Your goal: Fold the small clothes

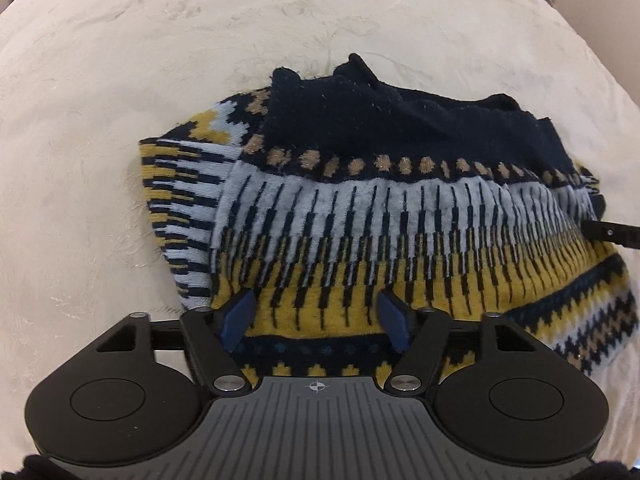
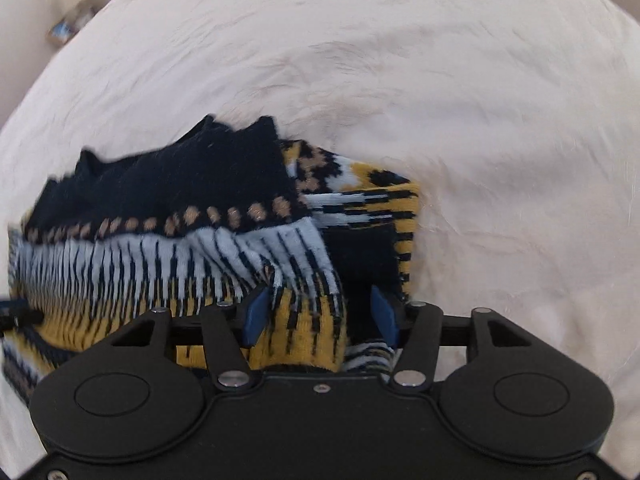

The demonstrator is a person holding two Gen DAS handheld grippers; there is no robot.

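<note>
Folded navy, yellow and pale-blue patterned knit sweater [image 1: 360, 208] on cream fleece blanket [image 1: 160, 60].
Its long axis runs nine to three; left gripper [image 1: 316, 316] and right gripper [image 2: 320, 312] gape wide, holding nothing; bare blanket at twelve.

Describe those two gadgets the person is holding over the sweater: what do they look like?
Both are matte black plastic. The left gripper has two angular black fingers tipped with blue pads, silver pivot screws, two round black discs at the sides and a grey ribbed plate bearing a small crosshair mark. The right gripper matches it, with blue pads, but its middle plate is plain black. No cables show.
</note>
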